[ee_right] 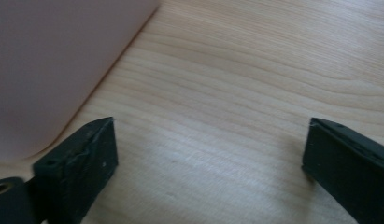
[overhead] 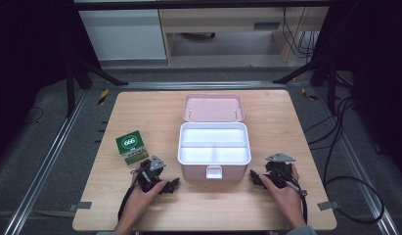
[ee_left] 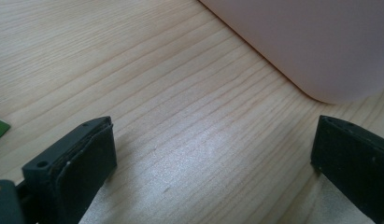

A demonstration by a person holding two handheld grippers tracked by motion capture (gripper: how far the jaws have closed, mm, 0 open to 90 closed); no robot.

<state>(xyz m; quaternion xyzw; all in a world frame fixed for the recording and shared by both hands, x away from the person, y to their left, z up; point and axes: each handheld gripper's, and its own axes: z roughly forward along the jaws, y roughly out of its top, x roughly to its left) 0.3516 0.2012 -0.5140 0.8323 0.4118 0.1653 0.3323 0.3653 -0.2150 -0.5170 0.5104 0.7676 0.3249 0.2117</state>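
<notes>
Claws both gape empty on my surface. Green box sits just beyond my left claw; right claw lies across the pink case

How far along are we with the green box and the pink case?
Done: the pink case stands open, lid back, its white tray compartments empty. In hand: nothing; the left gripper and right gripper rest on the table, jaws open. Left: the green box sits untouched beside the case.

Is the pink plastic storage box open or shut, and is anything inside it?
Open and empty: the pink plastic storage box has its lid lying flat behind, white compartments bare.
</notes>
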